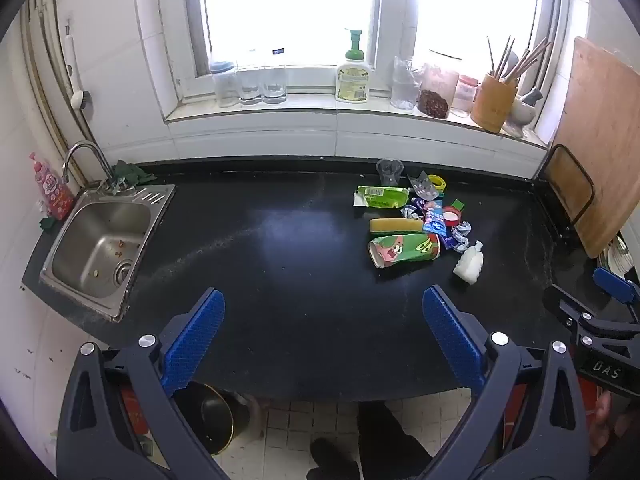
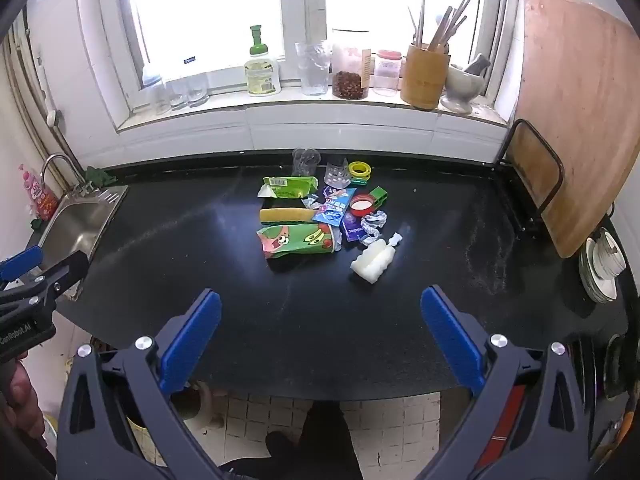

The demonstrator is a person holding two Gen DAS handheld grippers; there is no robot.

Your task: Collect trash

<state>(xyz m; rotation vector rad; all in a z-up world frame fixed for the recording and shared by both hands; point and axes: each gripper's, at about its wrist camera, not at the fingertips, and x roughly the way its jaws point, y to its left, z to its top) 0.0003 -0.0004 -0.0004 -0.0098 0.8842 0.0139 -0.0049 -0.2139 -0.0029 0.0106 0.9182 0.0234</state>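
The left tool (image 1: pixel 323 338) hangs over the near edge of the black table (image 1: pixel 280 264), its blue pads spread wide with nothing between them. The right tool (image 2: pixel 321 338) is held the same way beside it, also spread wide and empty, above the near edge.

The trash lies in one loose heap toward the far right part of the table, well apart from both tools. Nearest the tools is a white crumpled plastic bottle (image 2: pixel 374 261), lying on its side. Just left of it is a crushed green paper cup (image 2: pixel 298 241) with cartoon prints, and touching its far side a yellow sponge (image 2: pixel 286 215). Beyond that lies a flattened green carton (image 2: pixel 289 187). To the right are a blue wrapper (image 2: pixel 335 209), a purple wrapper (image 2: pixel 354 229), crumpled foil (image 2: pixel 374 224), a roll of red tape (image 2: pixel 362 204) and a small green box (image 2: pixel 378 195). At the far edge stand a clear plastic cup (image 2: pixel 306 161), a blister pack (image 2: pixel 337 176) and a yellow tape roll (image 2: pixel 359 170).

A steel sink (image 1: pixel 102 240) sits at the left end of the table. A wooden cutting board (image 2: pixel 576 120) leans at the right end, with stacked plates (image 2: pixel 600 268) near it. A bin (image 1: pixel 212 416) stands on the floor below the near edge.
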